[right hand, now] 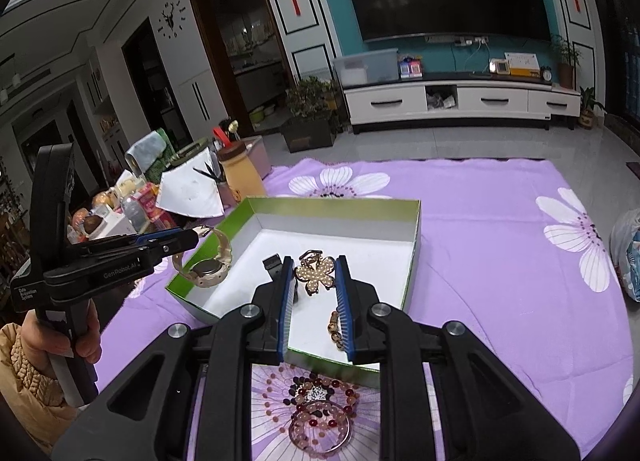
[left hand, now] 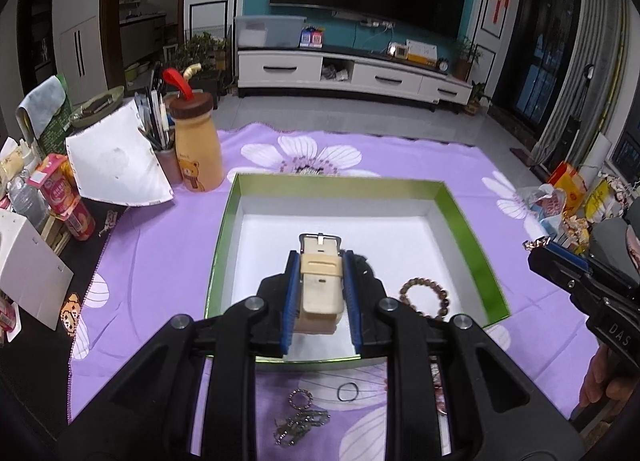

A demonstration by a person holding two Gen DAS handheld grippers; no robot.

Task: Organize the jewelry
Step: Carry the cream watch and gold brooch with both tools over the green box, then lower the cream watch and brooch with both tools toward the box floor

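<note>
My left gripper (left hand: 320, 257) is shut on the strap of a beige wristwatch (left hand: 320, 285) and holds it above the open green box (left hand: 468, 229). From the right wrist view the watch (right hand: 208, 265) hangs over the box's left wall (right hand: 224, 229). My right gripper (right hand: 314, 265) is shut on a gold flower hair clip (right hand: 315, 275) above the box floor. A brown bead bracelet (left hand: 425, 297) lies in the box. Pink bead bracelets (right hand: 320, 413) lie on the purple cloth under my right gripper. A silver chain (left hand: 298, 423) and a black ring (left hand: 347, 391) lie under my left.
A bear-print bottle (left hand: 198, 145), a pen cup (left hand: 164, 157) and a white paper fan (left hand: 116, 157) stand left of the box. Snack packs (left hand: 568, 197) crowd the right edge. The purple flowered cloth (right hand: 500, 245) covers the table.
</note>
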